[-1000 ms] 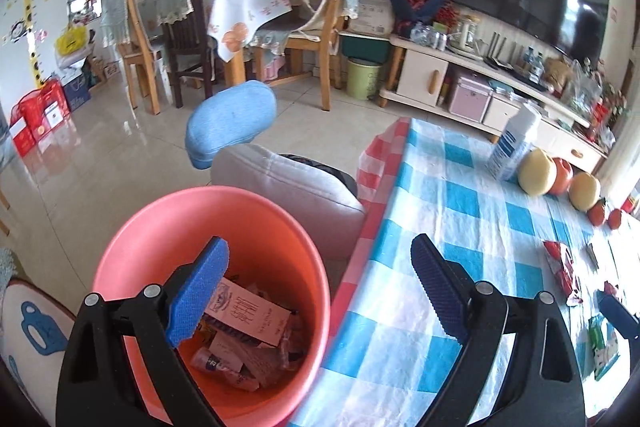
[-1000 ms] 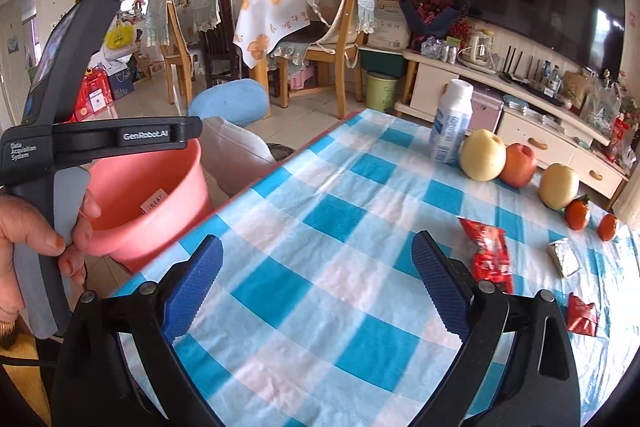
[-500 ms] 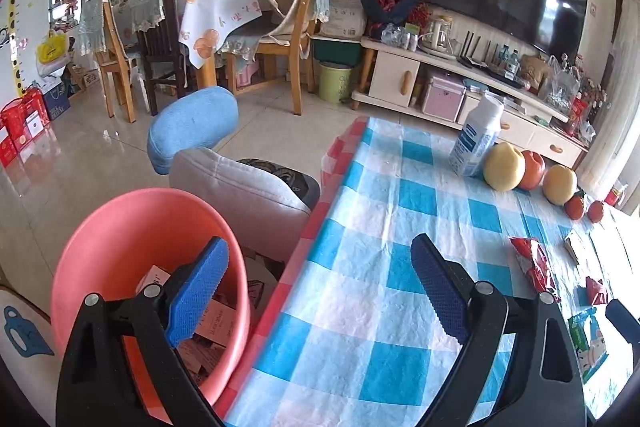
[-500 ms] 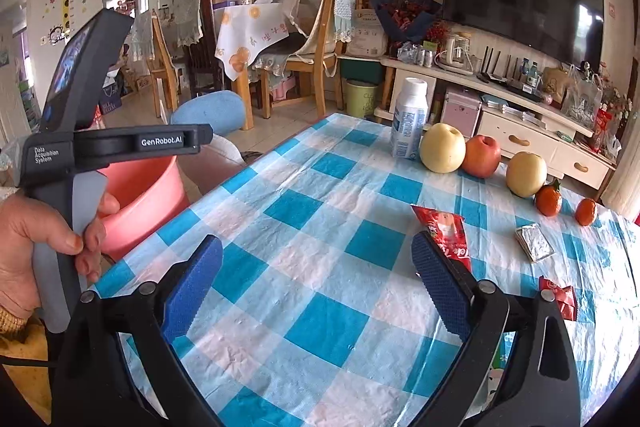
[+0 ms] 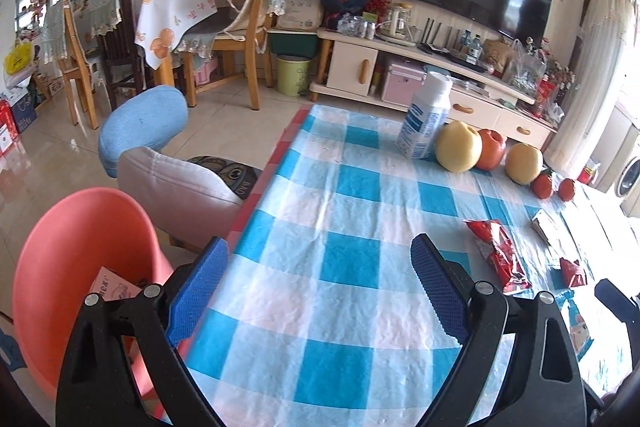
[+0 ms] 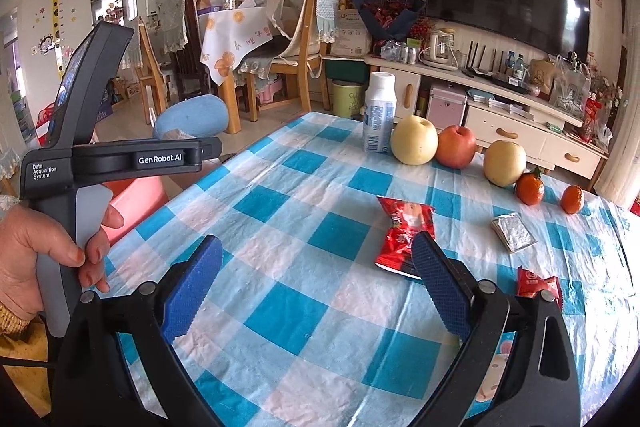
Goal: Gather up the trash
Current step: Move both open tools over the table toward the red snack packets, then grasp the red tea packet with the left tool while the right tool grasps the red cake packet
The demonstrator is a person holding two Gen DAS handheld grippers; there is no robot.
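While its long axis runs away from the camera across the checked tablecloth [image 6: 288, 311], the red snack wrapper [image 6: 404, 233] is seen just ahead of the right gripper [image 6: 316, 287], touching or perhaps only overlapping the right-hand fingertip. Both the right gripper and the left gripper [image 5: 318, 287] are spread wide, and nothing is held. A pink bin [image 5: 68, 247] is seen beside the tablecloth's edge.

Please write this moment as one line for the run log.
phase: reach for trash | left gripper: open, empty | right gripper: open, empty, near red wrapper | pink bin: holds trash
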